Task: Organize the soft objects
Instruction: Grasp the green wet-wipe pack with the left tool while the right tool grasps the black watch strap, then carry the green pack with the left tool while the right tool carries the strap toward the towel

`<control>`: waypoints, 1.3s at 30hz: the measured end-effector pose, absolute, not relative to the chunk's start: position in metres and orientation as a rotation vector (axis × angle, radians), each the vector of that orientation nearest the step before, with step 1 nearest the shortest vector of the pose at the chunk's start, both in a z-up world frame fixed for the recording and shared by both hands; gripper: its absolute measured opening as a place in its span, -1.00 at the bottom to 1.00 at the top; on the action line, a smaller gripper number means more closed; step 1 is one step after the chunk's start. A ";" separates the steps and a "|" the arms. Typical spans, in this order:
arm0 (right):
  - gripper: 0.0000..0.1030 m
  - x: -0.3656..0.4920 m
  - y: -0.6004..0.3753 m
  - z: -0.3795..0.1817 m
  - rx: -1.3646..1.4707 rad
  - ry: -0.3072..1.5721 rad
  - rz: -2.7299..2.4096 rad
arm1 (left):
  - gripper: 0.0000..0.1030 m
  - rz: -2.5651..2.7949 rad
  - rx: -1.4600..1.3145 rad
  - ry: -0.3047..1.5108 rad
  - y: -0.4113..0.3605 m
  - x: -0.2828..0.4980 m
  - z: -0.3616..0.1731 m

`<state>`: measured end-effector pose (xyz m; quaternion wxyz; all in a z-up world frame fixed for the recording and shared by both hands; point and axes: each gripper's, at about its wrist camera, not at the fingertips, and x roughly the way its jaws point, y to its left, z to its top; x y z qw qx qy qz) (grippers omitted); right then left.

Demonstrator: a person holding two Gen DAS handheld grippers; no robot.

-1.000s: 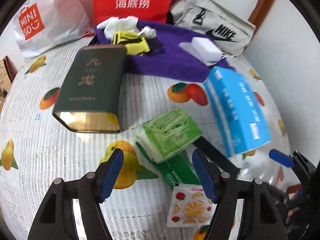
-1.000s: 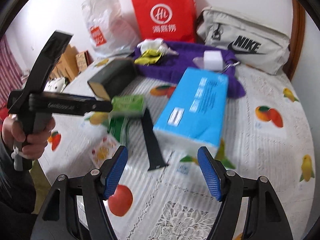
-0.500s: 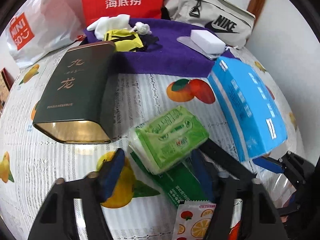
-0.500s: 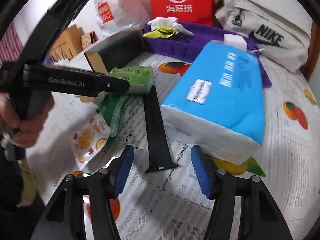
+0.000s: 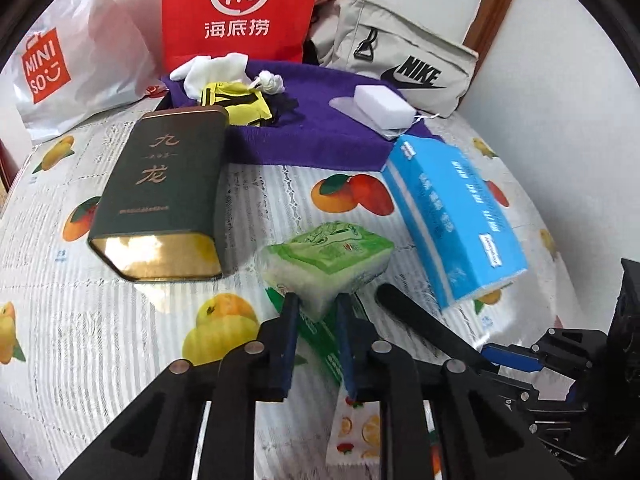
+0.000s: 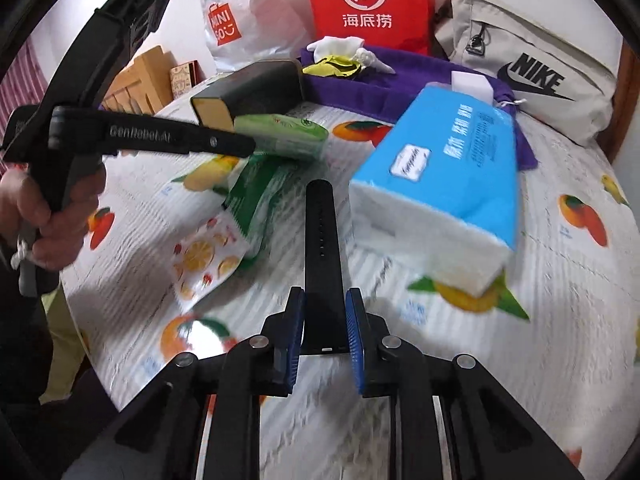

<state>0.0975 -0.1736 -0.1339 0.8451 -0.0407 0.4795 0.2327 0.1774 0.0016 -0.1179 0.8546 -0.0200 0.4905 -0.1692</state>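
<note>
My left gripper (image 5: 316,314) is closing, and its blue pads pinch the near corner of a green tissue pack (image 5: 328,256). The pack lies on a green wrapper (image 6: 256,196). My right gripper (image 6: 324,314) is closing too, with a black watch strap (image 6: 322,240) flat on the tablecloth between its pads, which touch its sides. A blue tissue pack (image 6: 440,184) lies just right of the strap. On the purple towel (image 5: 320,136) at the back rest a white sponge (image 5: 384,106), a yellow pouch (image 5: 240,106) and a white cloth (image 5: 212,70).
A dark green tin (image 5: 160,196) lies left of the green pack. A fruit-print sachet (image 6: 208,256) sits near the table's front. A red paper bag (image 5: 240,12), a white Miniso bag (image 5: 72,64) and a grey Nike bag (image 5: 400,68) line the wall.
Both pairs of jaws have narrowed from wide open. The left pair came forward onto the green pack's corner. The right pair sank and now grips the black strap.
</note>
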 end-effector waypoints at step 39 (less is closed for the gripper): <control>-0.59 0.094 -0.174 -0.143 -0.116 1.033 0.398 | 0.05 -0.277 0.024 0.996 0.028 0.157 -0.129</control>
